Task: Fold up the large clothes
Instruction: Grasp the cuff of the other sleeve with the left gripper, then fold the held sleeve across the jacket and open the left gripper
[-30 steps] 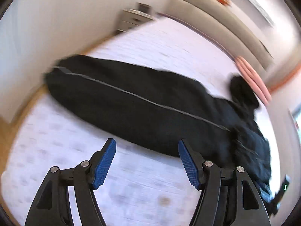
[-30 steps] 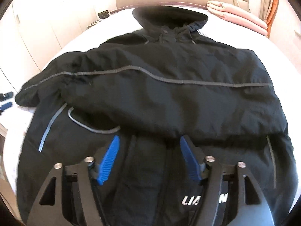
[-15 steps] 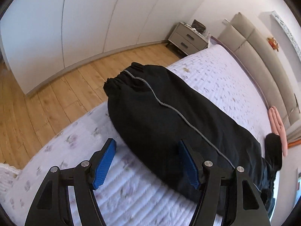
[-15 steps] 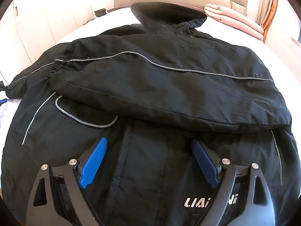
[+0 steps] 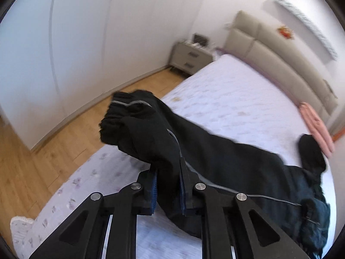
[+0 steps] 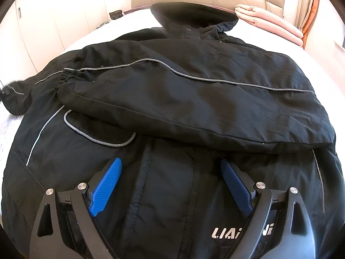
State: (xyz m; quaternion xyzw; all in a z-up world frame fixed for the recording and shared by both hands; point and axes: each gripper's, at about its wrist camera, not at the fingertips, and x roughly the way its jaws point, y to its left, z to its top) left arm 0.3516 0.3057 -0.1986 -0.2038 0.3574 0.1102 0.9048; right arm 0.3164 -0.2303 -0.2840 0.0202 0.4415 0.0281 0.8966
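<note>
A large black jacket (image 6: pixel 194 99) with grey piping lies face up on the bed. One sleeve (image 6: pixel 215 103) is folded across the chest. My right gripper (image 6: pixel 171 185) is open and empty, just above the jacket's lower front near the zip. My left gripper (image 5: pixel 168 185) is shut on the jacket's other sleeve (image 5: pixel 151 133), near its cuff (image 5: pixel 120 112), and holds it lifted above the bed (image 5: pixel 226 90). The sleeve's far end also shows in the right wrist view (image 6: pixel 17 95).
The bed has a pale floral cover and a beige padded headboard (image 5: pixel 269 49). Folded pink bedding (image 6: pixel 269 23) lies by the headboard. A grey nightstand (image 5: pixel 189 58) stands beside the bed. Wooden floor (image 5: pixel 43 161) and white wardrobes (image 5: pixel 64 43) are to the left.
My left gripper has closed on the outstretched sleeve near the cuff and raised it off the bed. My right gripper has opened wider and stays over the jacket's front.
</note>
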